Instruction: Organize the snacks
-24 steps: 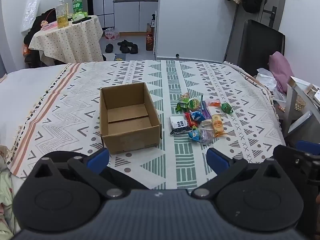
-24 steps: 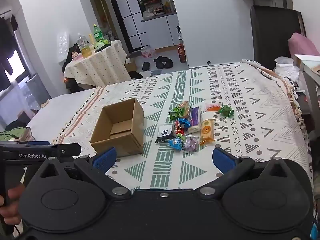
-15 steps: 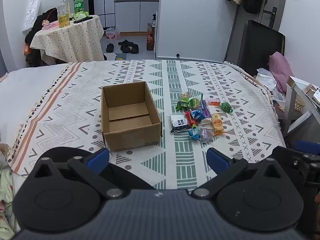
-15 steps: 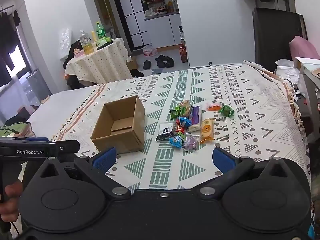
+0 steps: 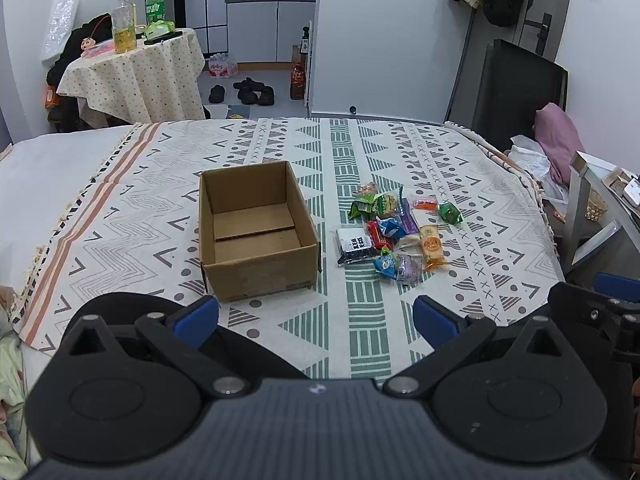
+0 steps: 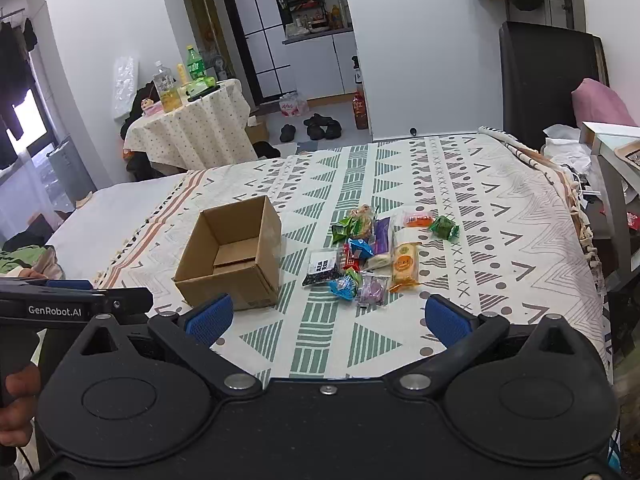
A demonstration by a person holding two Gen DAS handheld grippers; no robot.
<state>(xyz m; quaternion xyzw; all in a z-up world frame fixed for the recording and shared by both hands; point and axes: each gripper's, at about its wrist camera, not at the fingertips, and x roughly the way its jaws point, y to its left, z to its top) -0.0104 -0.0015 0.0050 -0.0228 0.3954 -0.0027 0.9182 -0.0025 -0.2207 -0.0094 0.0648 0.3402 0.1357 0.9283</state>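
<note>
An open, empty cardboard box (image 5: 256, 236) (image 6: 232, 256) stands on a patterned blanket (image 5: 120, 216) (image 6: 500, 220). Right of the box lies a pile of several small wrapped snacks (image 5: 394, 232) (image 6: 372, 252), among them a black-and-white packet (image 5: 354, 245) (image 6: 323, 266), a yellow packet (image 5: 432, 248) (image 6: 405, 266) and a green one (image 5: 451, 213) (image 6: 444, 227). My left gripper (image 5: 316, 320) is open and empty, hovering near the blanket's front edge. My right gripper (image 6: 328, 318) is open and empty, in front of the snack pile. The left gripper's body (image 6: 72, 306) shows at the left of the right wrist view.
Beyond the bed stands a round table (image 5: 136, 68) (image 6: 192, 124) with bottles. Shoes (image 5: 248, 92) lie on the floor. A black chair (image 5: 516, 92) (image 6: 548, 80) with a pink cushion stands at the right, beside a side table (image 5: 596, 200).
Both grippers have drawn back and risen slightly, so the box and snacks sit a little farther off. Both stay open and empty.
</note>
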